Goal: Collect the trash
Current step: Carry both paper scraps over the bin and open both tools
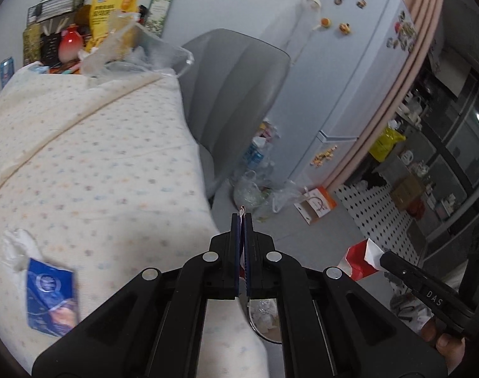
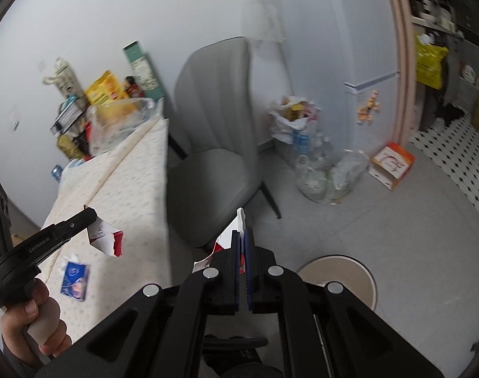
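Left gripper [image 2: 93, 212] and right gripper [image 2: 243, 233], both clamped on a torn red-and-white paper carton [image 2: 105, 239], hold it above the dotted cream tablecloth [image 2: 129, 170], grey upholstered chair [image 2: 214, 145] at 12 o'clock.

Grey chair [image 2: 214, 145], white fridge [image 1: 349, 72], tiled floor [image 2: 381, 220]

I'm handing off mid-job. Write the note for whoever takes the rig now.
Left gripper: shut on a red-and-white carton, held above the table.
Right gripper: shut on a second red-and-white carton piece.
Done: both pieces picked up.
Left: blue wrapper and white tissue lie on the table. Trash bags sit on the floor by the grey chair; round bin is below the right gripper.
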Demonstrator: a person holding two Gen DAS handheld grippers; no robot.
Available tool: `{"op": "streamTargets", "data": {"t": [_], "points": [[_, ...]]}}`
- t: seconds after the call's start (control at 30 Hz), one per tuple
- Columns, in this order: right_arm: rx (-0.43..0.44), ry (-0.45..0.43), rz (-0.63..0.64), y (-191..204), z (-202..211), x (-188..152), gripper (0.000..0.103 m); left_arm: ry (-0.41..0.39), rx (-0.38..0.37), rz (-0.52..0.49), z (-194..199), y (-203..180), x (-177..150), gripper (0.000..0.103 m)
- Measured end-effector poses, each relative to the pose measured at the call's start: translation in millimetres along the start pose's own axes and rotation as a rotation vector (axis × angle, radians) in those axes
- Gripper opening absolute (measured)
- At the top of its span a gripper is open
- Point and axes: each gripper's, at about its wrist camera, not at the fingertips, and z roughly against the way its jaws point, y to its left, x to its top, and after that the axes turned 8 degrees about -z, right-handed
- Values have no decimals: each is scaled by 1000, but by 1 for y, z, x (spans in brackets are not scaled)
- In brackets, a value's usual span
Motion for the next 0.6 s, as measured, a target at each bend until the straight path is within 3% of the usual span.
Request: {"op": "streamTargets", "data": {"t": [0.47, 0.57, 0.6], "points": [[-82, -14, -124, -86, -1, 1, 4, 77, -61, -97, -49, -77, -10, 3], [-89, -14, -153, -100, -7, 2, 10, 92, -65, -111, -57, -87, -13, 3], [-87, -6, -165, -104, -9, 2, 22, 97, -67, -115, -60, -90, -14, 3]]}}
